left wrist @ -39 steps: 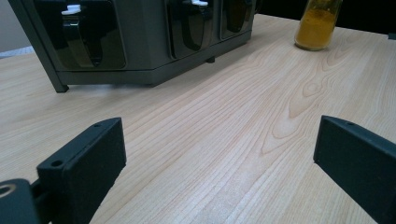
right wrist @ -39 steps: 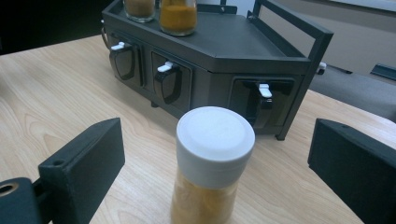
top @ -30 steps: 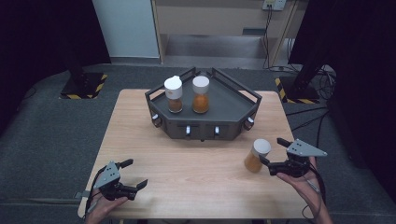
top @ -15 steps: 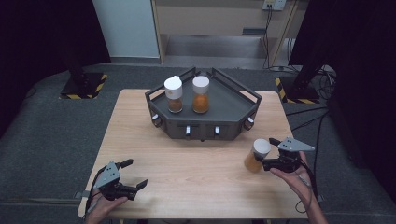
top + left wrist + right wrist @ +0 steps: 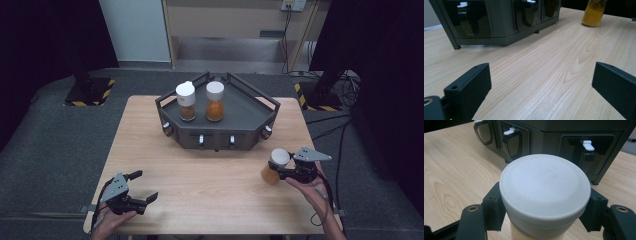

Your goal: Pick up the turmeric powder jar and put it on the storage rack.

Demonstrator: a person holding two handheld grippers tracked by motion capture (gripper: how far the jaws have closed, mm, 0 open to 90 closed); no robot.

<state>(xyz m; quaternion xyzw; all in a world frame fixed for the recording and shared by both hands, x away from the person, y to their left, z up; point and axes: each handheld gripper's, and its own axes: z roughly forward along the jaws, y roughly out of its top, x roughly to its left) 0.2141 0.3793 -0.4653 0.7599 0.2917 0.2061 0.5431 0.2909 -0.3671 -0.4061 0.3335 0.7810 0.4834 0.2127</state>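
Observation:
A spice jar (image 5: 271, 174) with a white cap and orange powder stands on the wooden table (image 5: 210, 190) at the right. My right gripper (image 5: 279, 171) reaches it from the right; its jaws have just been closing and now press on the jar just below the cap. In the right gripper view the white cap (image 5: 545, 187) sits between the black jaws of that gripper (image 5: 545, 213). My left gripper (image 5: 145, 186) rests open at the table's front left, nothing between its jaws. Its own view shows the left gripper (image 5: 540, 85) wide apart over bare wood, with the jar (image 5: 594, 15) far off.
A dark angular rack (image 5: 246, 111) stands at the table's back middle, holding a brown-filled jar (image 5: 186, 102) and an orange-filled jar (image 5: 215, 102). Its front face carries clips with white tabs (image 5: 587, 145). Grey carpet surrounds the table.
My right gripper moved left up to the jar and its jaws closed on it below the cap. The left gripper has stayed where it was.

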